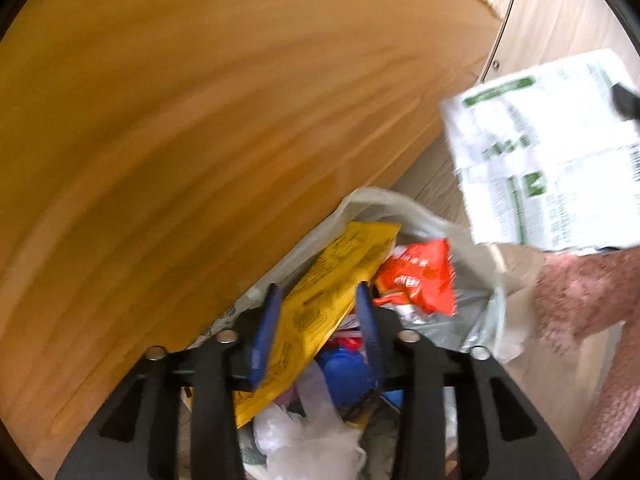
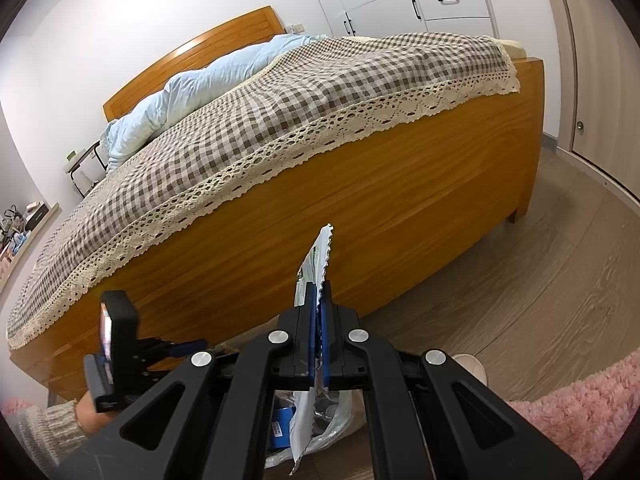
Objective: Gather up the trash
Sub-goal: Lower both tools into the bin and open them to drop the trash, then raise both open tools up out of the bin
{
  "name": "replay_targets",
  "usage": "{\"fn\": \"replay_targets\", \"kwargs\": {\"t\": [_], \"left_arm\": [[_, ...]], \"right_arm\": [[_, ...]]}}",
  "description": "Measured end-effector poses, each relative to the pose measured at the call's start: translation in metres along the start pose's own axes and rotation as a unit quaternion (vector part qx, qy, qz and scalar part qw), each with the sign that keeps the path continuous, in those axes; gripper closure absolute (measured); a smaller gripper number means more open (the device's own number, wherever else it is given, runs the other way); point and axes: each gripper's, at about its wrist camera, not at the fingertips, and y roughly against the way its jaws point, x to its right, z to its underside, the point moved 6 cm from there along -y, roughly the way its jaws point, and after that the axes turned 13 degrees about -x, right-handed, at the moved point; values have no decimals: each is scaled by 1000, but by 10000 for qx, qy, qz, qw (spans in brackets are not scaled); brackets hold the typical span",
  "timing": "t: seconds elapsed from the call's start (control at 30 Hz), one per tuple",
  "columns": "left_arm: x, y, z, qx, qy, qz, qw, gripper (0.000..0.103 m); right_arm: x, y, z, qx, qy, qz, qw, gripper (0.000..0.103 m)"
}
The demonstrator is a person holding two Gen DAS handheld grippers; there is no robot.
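Note:
In the left wrist view my left gripper (image 1: pixel 318 296) stands open over a clear plastic trash bag (image 1: pixel 472 280) on the floor. A yellow wrapper (image 1: pixel 332 292) lies between the blue fingers, which stand apart on either side of it. An orange packet (image 1: pixel 420 276), a blue lid and crumpled plastic lie in the bag. A white-and-green wrapper (image 1: pixel 548 152) hangs at the right, held by a dark fingertip at its edge. In the right wrist view my right gripper (image 2: pixel 320 286) is shut on that white-and-green wrapper (image 2: pixel 316 264), seen edge-on, above the bag (image 2: pixel 332 420).
A wooden bed frame (image 2: pixel 360 208) with a checked cover (image 2: pixel 280 104) fills the space behind the bag. Grey wood floor (image 2: pixel 520 280) lies to the right, with a pink fluffy rug (image 2: pixel 580 408) at the near right. White wardrobe doors stand at the back.

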Motion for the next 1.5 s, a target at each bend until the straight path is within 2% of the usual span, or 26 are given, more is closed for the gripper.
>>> {"fn": "replay_targets", "kwargs": {"t": [0.03, 0.1, 0.17, 0.2, 0.3, 0.37, 0.47, 0.53, 0.67, 0.73, 0.77, 0.83, 0.97, 1.07, 1.23, 1.43, 1.5], "left_arm": [[0, 5, 2, 51, 17, 20, 10000, 56], [3, 19, 4, 95, 87, 54, 9999, 42], [5, 34, 5, 146, 157, 117, 9997, 40], [6, 41, 5, 136, 213, 112, 9996, 34], [13, 63, 12, 59, 442, -110, 9989, 17], [7, 79, 22, -57, 660, -269, 9974, 13], [-3, 106, 38, 18, 994, -276, 9947, 7], [-9, 116, 47, 42, 1143, -337, 9929, 7], [-25, 129, 74, 155, 1584, -210, 9870, 7], [-32, 122, 84, 164, 1819, -127, 9831, 7], [-37, 116, 88, 80, 1951, -80, 9807, 7], [-42, 104, 92, -24, 2084, 37, 9780, 7], [-37, 82, 92, -180, 2018, 52, 9792, 7], [-32, 69, 88, -301, 1875, 17, 9818, 7], [-28, 55, 88, -427, 1764, 34, 9834, 7], [-30, 52, 87, -453, 1773, 50, 9831, 7], [-31, 53, 87, -473, 1785, 28, 9828, 7]], "right_arm": [[0, 1, 0, -2, 1, -3, 10000, 101], [-1, 2, 1, 11, 9, -49, 10000, 101], [-4, 3, 1, -3, 41, -110, 9999, 101], [-6, 3, 2, -17, 59, -148, 9999, 101], [-18, -2, 5, -185, 223, -377, 9989, 101], [-30, -6, 7, -297, 446, -486, 9974, 101], [-48, -12, 13, -556, 741, -736, 9930, 101], [-61, -20, 16, -795, 933, -952, 9879, 101], [-85, -46, 25, -1412, 1154, -1388, 9734, 101], [-91, -64, 29, -1743, 1147, -1469, 9669, 101], [-93, -75, 33, -1901, 1136, -1444, 9644, 101], [-91, -106, 41, -2212, 1183, -1125, 9615, 101], [-78, -148, 50, -2330, 1445, -172, 9615, 101], [-74, -165, 53, -2284, 1680, 267, 9586, 101], [-75, -181, 62, -2257, 1992, 665, 9513, 101], [-79, -197, 69, -2305, 2085, 834, 9468, 100], [-78, -200, 71, -2324, 2115, 908, 9450, 96]]}}
